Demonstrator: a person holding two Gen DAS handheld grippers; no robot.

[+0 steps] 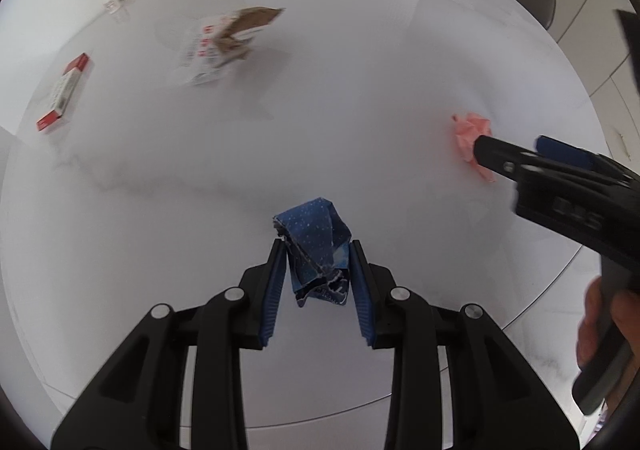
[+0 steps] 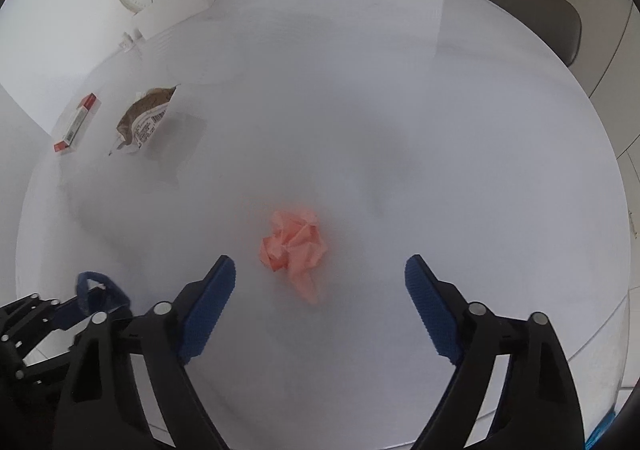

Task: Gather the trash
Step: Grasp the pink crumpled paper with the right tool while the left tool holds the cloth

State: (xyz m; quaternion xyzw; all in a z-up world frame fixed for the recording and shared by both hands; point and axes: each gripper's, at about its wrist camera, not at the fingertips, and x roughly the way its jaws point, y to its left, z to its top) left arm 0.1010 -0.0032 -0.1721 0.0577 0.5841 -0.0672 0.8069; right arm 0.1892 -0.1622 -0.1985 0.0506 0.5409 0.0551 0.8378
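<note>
Two light, springy paper wads: blue wad (image 1: 316, 250) clenched in left gripper (image 1: 318, 278), pink wad (image 2: 294, 246) loose on white table (image 2: 400, 130) between spread right gripper (image 2: 320, 282) fingers, best pinched across its middle; torn packet (image 2: 144, 122) and red box (image 2: 76, 124) at ten o'clock, blocking nothing.
</note>
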